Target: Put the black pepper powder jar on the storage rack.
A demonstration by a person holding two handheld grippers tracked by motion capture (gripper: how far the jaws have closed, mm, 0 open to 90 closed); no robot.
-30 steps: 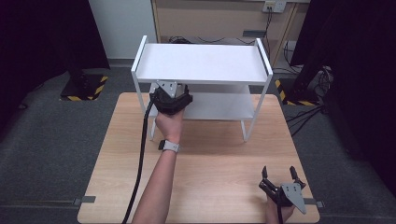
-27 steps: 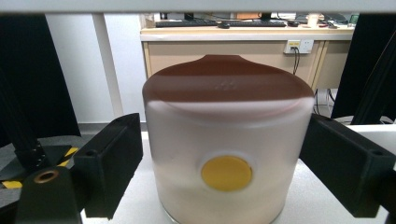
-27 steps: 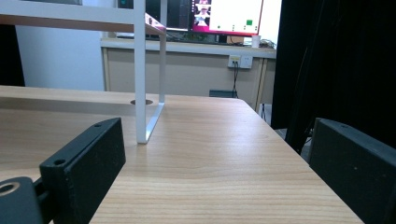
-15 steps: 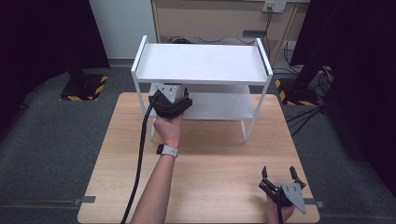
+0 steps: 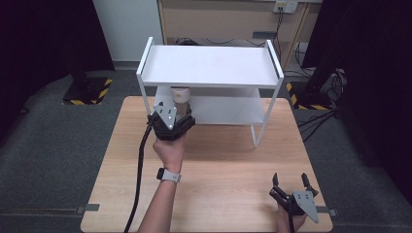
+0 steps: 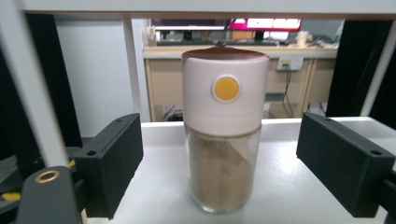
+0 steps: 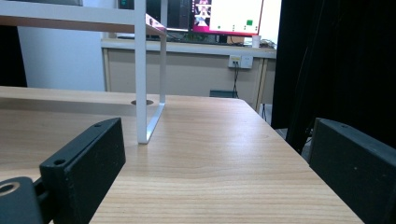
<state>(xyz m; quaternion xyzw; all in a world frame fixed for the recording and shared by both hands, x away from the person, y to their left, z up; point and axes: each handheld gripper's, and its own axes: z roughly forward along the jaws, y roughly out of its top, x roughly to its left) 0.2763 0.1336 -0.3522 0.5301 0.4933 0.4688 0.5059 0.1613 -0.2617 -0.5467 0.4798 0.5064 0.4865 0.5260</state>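
While jaws stand apart: left gripper (image 6: 219, 158) released around the jar
Jar (image 6: 223, 126): clear cylinder, tan powder, matte white cap
Right gripper (image 5: 290, 183): released, over woodgrain table (image 5: 233, 189)

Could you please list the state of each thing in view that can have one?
Clear jar with pale pink lid and brown powder: upright on the lower shelf, lid on, ungripped.
White two-tier metal shelf: standing on the table, top tier bare.
Left gripper: open, jaws either side of the jar.
Right gripper: open, empty.
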